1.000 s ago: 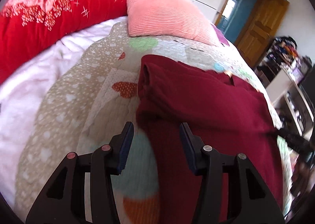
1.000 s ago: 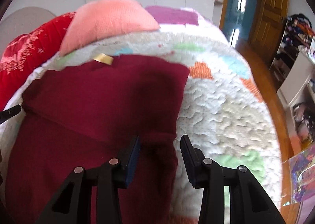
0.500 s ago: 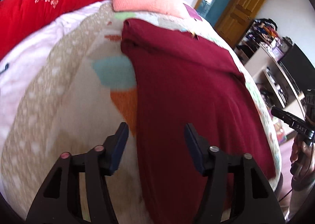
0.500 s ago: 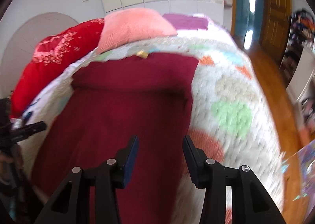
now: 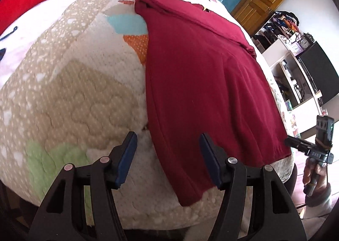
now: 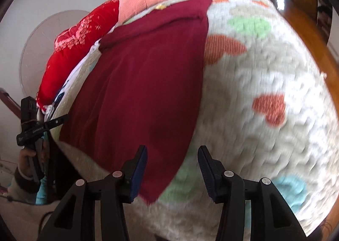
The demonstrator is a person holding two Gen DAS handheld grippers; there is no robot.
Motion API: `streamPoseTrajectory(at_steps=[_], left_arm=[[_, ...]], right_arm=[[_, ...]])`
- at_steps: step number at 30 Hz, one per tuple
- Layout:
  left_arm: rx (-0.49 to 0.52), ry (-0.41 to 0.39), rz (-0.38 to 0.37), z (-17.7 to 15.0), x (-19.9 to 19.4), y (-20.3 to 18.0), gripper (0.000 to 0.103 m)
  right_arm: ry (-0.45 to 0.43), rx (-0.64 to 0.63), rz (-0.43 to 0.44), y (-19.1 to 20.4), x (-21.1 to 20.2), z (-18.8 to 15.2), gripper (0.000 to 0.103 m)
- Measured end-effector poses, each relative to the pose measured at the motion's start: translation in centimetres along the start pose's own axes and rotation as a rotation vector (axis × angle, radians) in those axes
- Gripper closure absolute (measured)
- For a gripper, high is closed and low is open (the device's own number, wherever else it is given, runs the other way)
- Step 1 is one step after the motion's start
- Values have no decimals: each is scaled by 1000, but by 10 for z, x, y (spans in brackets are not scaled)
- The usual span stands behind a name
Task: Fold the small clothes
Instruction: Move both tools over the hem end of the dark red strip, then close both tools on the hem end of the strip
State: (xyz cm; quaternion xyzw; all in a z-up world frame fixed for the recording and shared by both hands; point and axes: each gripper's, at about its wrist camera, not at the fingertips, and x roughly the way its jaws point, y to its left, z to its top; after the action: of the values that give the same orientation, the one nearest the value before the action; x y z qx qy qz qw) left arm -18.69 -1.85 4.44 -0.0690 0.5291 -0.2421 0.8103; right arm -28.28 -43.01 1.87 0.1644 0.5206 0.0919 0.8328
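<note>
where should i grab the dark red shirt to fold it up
Take the dark red shirt by its two near hem corners, coming in from the bed's near edge. It lies flat, far end already folded over, and each corner sits just ahead of an open hand-held gripper: left, right.

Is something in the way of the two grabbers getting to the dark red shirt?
Nothing visible blocks them. The dark red knit garment lies flat on the quilted heart-patterned bedspread. The left gripper and right gripper hover open at its near hem corners.
</note>
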Motion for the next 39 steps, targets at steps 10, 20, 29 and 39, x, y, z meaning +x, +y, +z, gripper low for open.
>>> streamPoseTrajectory(at_steps=[10,20,29,39], left_arm=[[47,0,103,-7,10,-14,35],[59,-1,122,-10,13,-16,33],[60,10,121,-19,10,-18,31],[30,30,62,-14,8,-13,46]], right_arm=[[-7,16,41,-5,3,-3,52],[3,-3,34,7,8,3,50],[1,-18,109,9,16,1,50],[-32,-54,221,4,23,-2,68]])
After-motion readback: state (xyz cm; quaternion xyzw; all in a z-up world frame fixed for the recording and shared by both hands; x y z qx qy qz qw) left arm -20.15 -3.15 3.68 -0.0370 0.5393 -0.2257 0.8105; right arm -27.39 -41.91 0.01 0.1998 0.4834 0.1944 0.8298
